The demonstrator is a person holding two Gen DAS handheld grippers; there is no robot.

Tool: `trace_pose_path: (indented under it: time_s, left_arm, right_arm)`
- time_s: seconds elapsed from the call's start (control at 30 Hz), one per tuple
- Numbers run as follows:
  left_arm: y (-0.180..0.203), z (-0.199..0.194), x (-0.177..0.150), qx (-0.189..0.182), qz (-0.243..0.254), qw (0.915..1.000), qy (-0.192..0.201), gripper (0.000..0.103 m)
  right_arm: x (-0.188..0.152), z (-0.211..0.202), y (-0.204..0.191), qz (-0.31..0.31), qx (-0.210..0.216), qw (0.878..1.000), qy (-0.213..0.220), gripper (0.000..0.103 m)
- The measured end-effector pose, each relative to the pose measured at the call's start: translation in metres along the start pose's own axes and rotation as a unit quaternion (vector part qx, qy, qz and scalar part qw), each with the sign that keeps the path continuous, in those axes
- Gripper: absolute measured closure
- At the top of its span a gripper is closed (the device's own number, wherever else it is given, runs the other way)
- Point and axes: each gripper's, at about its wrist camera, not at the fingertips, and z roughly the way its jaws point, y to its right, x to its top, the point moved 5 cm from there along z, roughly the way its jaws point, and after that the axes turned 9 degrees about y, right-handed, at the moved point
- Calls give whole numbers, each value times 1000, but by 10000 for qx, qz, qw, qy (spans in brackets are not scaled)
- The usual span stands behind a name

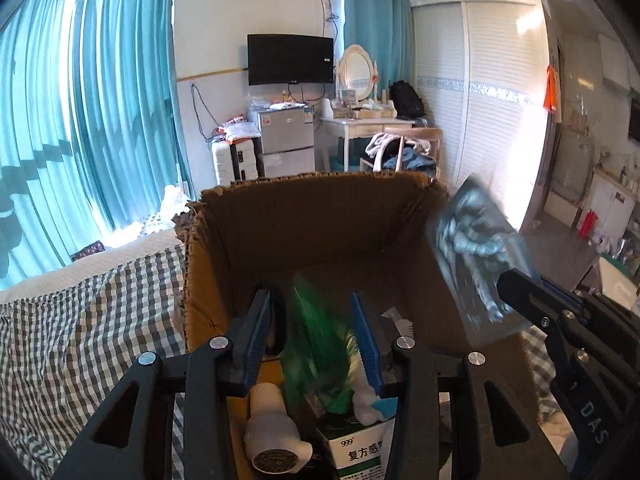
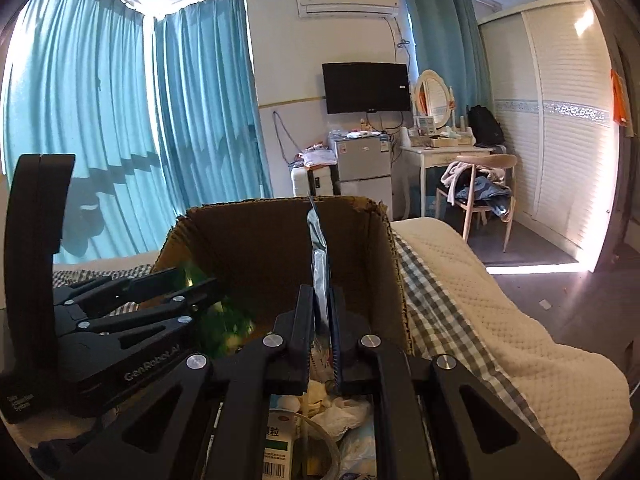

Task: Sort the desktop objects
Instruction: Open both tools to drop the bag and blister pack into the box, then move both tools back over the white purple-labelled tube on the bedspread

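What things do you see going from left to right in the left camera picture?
Teal curtains → checkered bedding → cardboard box → left tool with a blurry green item → grey packet → right tool.

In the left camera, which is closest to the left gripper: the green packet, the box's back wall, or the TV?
1. Green packet, between the left gripper's fingers.
2. Back wall of the cardboard box, just ahead.
3. TV, on the far wall.

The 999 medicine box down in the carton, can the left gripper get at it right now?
Probably not yet. The left gripper is open over the cardboard box, but a blurred green packet sits between its fingers, above the 999 medicine box.
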Motion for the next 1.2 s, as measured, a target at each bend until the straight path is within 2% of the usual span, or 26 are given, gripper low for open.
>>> trace_pose_path:
  time_s: [0.03,0.1,0.37,0.57,0.67,0.93,1.07,1.2]
  left_arm:
    - [-2,-5,3,8,-39,10000,56,52]
    - [-7,-13,10,37,-85,9998,168,49]
    - [-32,-55,33,46,-302,9981,532,42]
    - [-49,-99,44,129,-335,9956,865,31]
    - [-62,-122,51,203,-387,9934,1060,21]
    - [-96,-181,66,444,-520,9862,1508,9]
    - [-113,-212,68,599,-628,9808,1745,3]
    - [-132,-242,68,830,-723,9747,1946,0]
  right_arm:
    - [2,-3,2,25,-3,10000,43,90]
    - [6,-10,3,90,1,9999,143,76]
    - [25,-40,2,228,45,9982,547,72]
    - [44,-71,-12,197,101,9959,873,57]
    - [54,-86,-22,240,199,9938,1069,40]
    - [71,-120,-54,288,493,9889,1372,22]
    - [76,-138,-67,360,697,9839,1603,6]
    - [79,-149,-85,336,943,9809,1666,2]
